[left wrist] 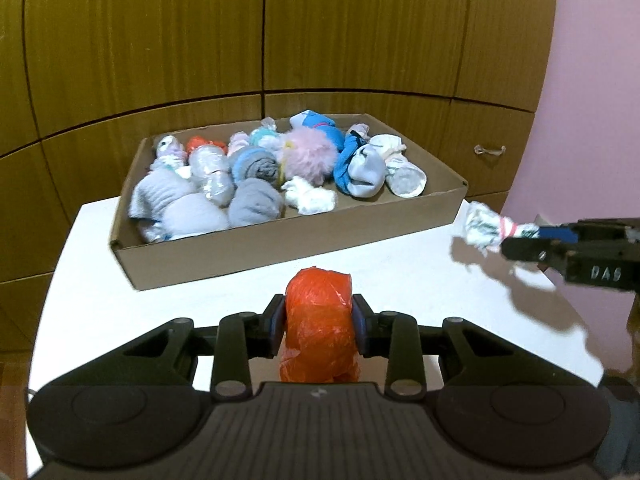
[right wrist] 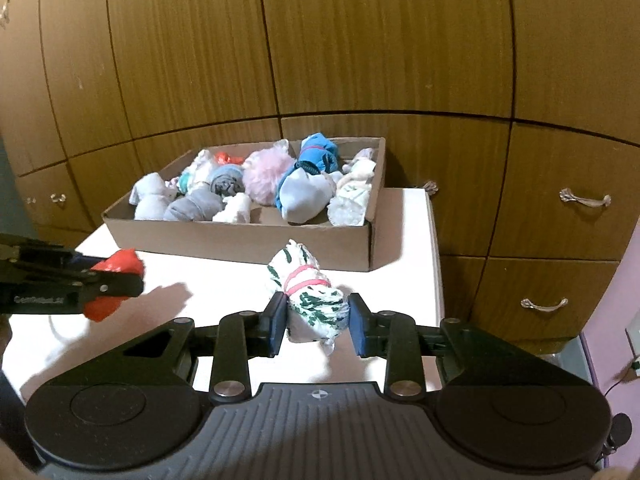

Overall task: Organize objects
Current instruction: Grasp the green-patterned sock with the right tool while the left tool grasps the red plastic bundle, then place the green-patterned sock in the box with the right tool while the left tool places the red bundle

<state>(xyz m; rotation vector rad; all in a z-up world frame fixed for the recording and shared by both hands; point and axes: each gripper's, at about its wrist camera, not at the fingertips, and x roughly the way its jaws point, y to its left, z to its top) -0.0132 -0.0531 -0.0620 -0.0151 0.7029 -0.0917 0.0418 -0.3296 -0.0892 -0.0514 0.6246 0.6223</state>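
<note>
My left gripper (left wrist: 319,326) is shut on an orange plastic-wrapped bundle (left wrist: 318,328), held above the white table (left wrist: 100,300) in front of the cardboard box (left wrist: 280,248). It also shows in the right wrist view (right wrist: 116,276) at the left. My right gripper (right wrist: 318,322) is shut on a white sock bundle with green marks and a pink rubber band (right wrist: 310,296), held over the table near the box's front wall (right wrist: 256,244). That bundle shows in the left wrist view (left wrist: 486,228) at the right. The box holds several rolled socks and bundles.
A fluffy pink ball (left wrist: 308,154) lies mid-box. Wooden cabinet doors (left wrist: 320,32) stand behind the table, with drawers and metal handles (right wrist: 584,200) to the right. A pink wall (left wrist: 592,80) is at far right. The table's right edge (right wrist: 438,272) is close to my right gripper.
</note>
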